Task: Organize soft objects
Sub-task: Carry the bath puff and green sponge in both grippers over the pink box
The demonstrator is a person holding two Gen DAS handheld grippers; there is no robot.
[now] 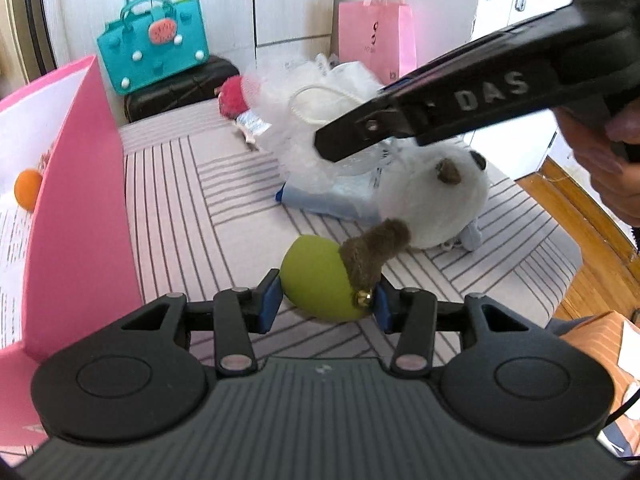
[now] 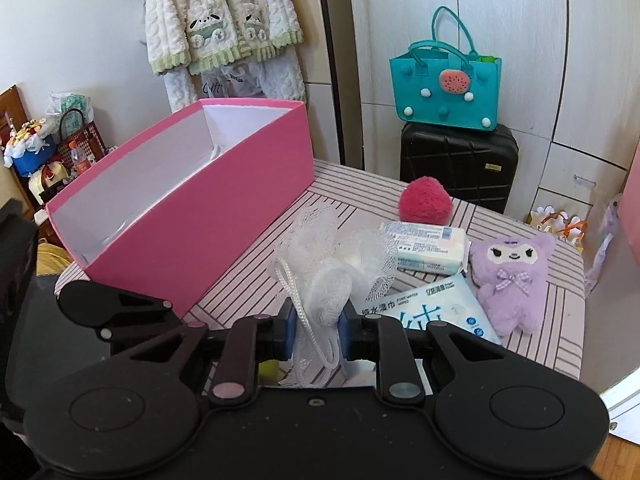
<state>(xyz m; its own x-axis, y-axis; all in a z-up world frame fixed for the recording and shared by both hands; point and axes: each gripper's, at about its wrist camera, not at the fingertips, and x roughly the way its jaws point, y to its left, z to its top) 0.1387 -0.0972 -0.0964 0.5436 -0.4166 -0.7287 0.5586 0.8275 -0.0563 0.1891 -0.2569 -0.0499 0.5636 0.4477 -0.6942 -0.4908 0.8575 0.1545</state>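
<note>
**Both fingers loaded, box to the left**

Nearest my left gripper [image 1: 326, 300], a green ball [image 1: 316, 284] with a brown plush strip sits clamped between its fingers. My right gripper [image 2: 318, 332] is clenched on the white mesh sponge [image 2: 332, 264], which bulges ahead of it. One open pink box [image 2: 192, 216] lies ahead-left of the sponge, long axis running away from me; the left gripper is nearer it. On the striped surface [image 2: 552, 300]: one red pompom [image 2: 424, 200], two wipe packs, one purple plush [image 2: 508, 276].

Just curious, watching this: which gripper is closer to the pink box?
Left. The left gripper, holding a green ball, sits right beside the pink box. The right gripper, clamped on the white mesh puff, is farther out over the table.
</note>
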